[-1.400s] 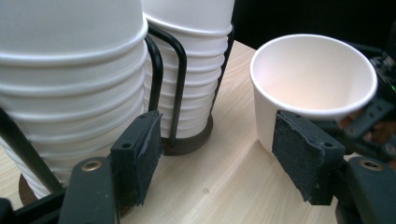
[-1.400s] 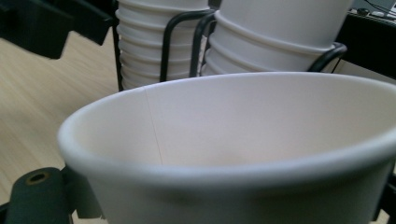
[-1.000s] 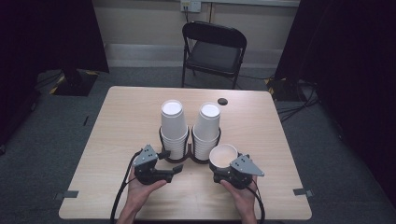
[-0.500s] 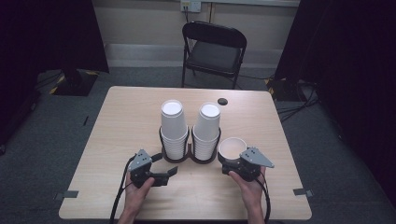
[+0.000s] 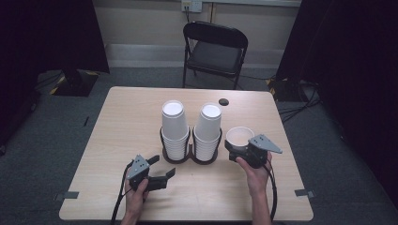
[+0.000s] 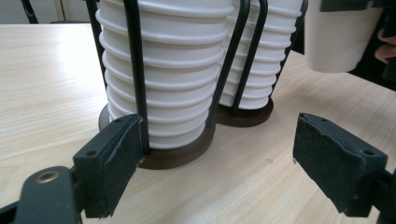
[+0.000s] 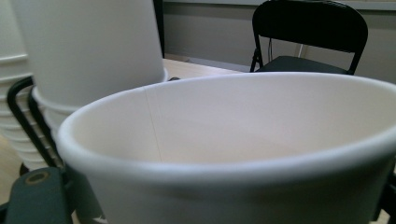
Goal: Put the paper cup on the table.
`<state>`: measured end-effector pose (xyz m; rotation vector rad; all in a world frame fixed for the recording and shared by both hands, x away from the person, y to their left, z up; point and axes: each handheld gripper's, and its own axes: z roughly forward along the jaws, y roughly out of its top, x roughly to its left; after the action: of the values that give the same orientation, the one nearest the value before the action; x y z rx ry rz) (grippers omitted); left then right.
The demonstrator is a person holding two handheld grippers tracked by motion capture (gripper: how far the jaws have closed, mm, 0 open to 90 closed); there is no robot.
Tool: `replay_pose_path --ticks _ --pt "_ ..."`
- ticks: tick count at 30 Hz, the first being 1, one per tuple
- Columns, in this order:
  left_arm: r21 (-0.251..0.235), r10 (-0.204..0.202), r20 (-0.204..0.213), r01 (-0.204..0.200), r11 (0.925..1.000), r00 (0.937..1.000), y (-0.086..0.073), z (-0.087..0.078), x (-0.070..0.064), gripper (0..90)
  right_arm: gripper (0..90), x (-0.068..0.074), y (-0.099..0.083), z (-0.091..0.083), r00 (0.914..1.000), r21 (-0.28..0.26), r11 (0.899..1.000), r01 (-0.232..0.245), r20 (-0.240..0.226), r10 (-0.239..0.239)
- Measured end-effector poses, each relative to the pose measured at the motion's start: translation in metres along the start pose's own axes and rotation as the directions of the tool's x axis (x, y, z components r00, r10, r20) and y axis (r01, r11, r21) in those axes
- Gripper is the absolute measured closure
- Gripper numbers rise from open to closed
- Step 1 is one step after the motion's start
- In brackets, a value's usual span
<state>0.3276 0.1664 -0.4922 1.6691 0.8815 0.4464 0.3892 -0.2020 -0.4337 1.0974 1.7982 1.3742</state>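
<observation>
A dim room with dark curtains and a black folding chair (image 5: 215, 49) lies behind the pale wooden counter (image 5: 122, 122) I work at. From the high view, my right claw (image 5: 234, 151) is clenched on a single white cup (image 5: 240, 137), held mouth-up just to the right of the two stacks of cups (image 5: 191, 125) in their black wire holder (image 5: 189, 151); a second ago that cup sat nearer the right-hand stack, so I have carried it outward and away, which I take to mean one cup is now freed from the holder and ready to be set down. My left claw (image 5: 163, 168) has drifted back toward me and rests released, low on the counter in front of the holder. The left gripper view gives what the overhead cannot: the ribbed rims of the nested cups, the wire uprights, the dark round base, and the held cup hanging clear above the counter at upper right, my own jaws wide apart. The right gripper view shows the cup's rim and bare inside up close, empty, with the taller stack beside it and the chair beyond.
</observation>
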Motion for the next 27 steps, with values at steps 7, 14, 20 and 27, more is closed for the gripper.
replay_pose_path --ticks 7,14,20,27 --pt "-0.004 0.010 -0.020 -0.010 0.9999 0.9998 -0.004 0.001 -0.003 15.7 11.5 -0.012 0.003 0.016 0.9998 0.001 1.000 -0.017 0.012 0.017" --pt "-0.012 0.045 -0.034 -0.046 0.9989 0.9984 -0.005 0.000 -0.007 15.7 11.5 -0.022 0.003 0.031 0.9987 -0.008 0.999 -0.044 0.026 0.044" --pt "-0.032 0.050 -0.024 -0.051 0.9982 0.9985 -0.006 -0.002 -0.007 15.7 11.4 -0.028 0.002 0.046 0.9978 -0.027 0.998 -0.054 0.038 0.055" --pt "-0.044 0.059 -0.030 -0.060 0.9972 0.9978 -0.006 -0.003 -0.008 15.7 11.4 -0.034 -0.010 0.062 0.9969 -0.008 0.998 -0.060 0.050 0.060"
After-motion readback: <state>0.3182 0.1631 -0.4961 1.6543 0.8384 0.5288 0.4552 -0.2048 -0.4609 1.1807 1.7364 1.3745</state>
